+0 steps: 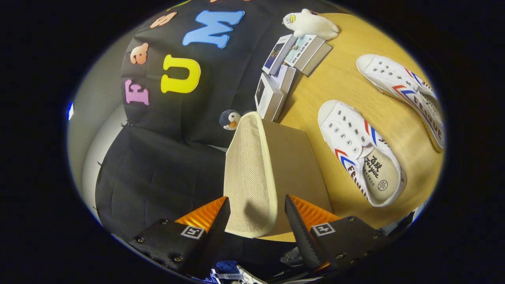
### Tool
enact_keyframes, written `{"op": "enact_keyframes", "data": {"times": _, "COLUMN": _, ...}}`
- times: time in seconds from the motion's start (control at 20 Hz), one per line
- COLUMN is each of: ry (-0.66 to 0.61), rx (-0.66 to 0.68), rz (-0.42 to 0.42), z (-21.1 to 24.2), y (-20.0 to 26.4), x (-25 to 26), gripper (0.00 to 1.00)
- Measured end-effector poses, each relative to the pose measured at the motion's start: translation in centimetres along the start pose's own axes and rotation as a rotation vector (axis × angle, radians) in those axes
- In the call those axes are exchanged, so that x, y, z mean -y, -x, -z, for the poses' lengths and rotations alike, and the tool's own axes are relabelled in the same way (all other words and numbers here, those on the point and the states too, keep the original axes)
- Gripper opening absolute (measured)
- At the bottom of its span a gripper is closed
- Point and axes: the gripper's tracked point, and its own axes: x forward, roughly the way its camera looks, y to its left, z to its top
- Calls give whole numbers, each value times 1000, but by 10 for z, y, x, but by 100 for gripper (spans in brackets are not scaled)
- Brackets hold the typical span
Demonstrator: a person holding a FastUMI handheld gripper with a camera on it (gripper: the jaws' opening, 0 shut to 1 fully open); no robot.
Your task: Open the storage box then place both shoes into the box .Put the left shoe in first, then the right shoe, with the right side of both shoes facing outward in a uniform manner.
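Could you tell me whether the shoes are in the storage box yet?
Not yet: both shoes lie on the wooden table beside the storage box. The gripper is open, its fingers straddling the box's fabric lid.

Woven cloth storage box (252,173), wooden table (347,83)

I count two white shoes on the wooden table, one nearer the fingers (361,152) and one farther off (402,92). I note one beige storage box (268,173), four small cardboard boxes (286,73) clustered beyond it, and two soft toys: a penguin (230,119) and a white plush (311,23). One gripper (256,219) is present, with two fingers standing apart about the storage box's near corner.
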Motion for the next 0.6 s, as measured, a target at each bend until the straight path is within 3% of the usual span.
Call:
{"op": "enact_keyframes", "data": {"times": 0.05, "ry": -15, "rx": 9, "rz": -11, "z": -3, "y": 0, "x": 1, "gripper": 48}}
{"op": "enact_keyframes", "data": {"times": 0.1, "ry": -30, "rx": -8, "rz": -17, "z": -3, "y": 3, "x": 0, "gripper": 37}}
{"op": "enact_keyframes", "data": {"times": 0.3, "ry": -20, "rx": -21, "rz": -51, "z": -6, "y": 10, "x": -5, "gripper": 37}}
{"op": "enact_keyframes", "data": {"times": 0.35, "ry": -42, "rx": 1, "rz": -44, "z": -18, "y": 10, "x": -9, "gripper": 2}}
{"op": "enact_keyframes", "data": {"times": 0.6, "ry": 5, "rx": -40, "rz": -87, "z": -10, "y": 15, "x": -30, "gripper": 1}}
